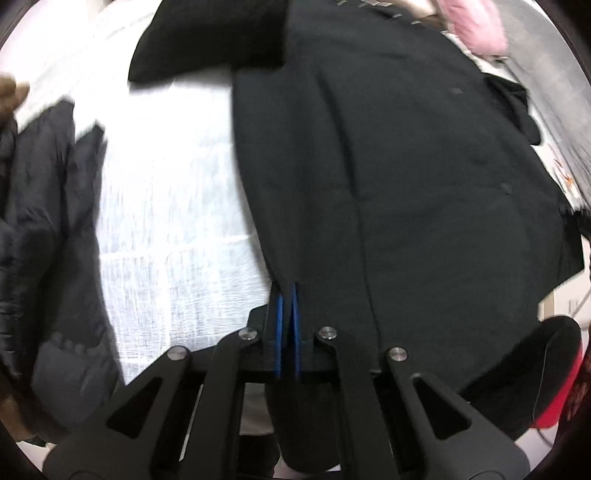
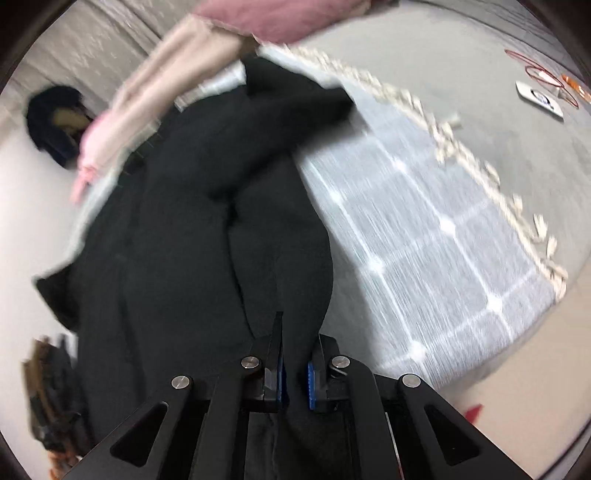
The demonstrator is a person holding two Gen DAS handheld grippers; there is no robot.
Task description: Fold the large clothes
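Observation:
A large black garment [image 1: 388, 177] hangs stretched over a white woven mat [image 1: 166, 206]. My left gripper [image 1: 287, 291] is shut on the garment's near hem at its left edge. In the right wrist view the same black garment [image 2: 207, 221] runs away from me, with a sleeve folded across its far end. My right gripper [image 2: 295, 332] is shut on the garment's near edge, cloth pinched between the blue pads. Both views are blurred by motion.
A dark padded jacket [image 1: 48, 229] lies at the left of the mat. Pink and beige clothes [image 2: 155, 92] lie at the far end, pink also in the left wrist view [image 1: 476, 26]. The mat's tasselled edge [image 2: 461, 147] borders grey floor with a small white device [image 2: 539, 99].

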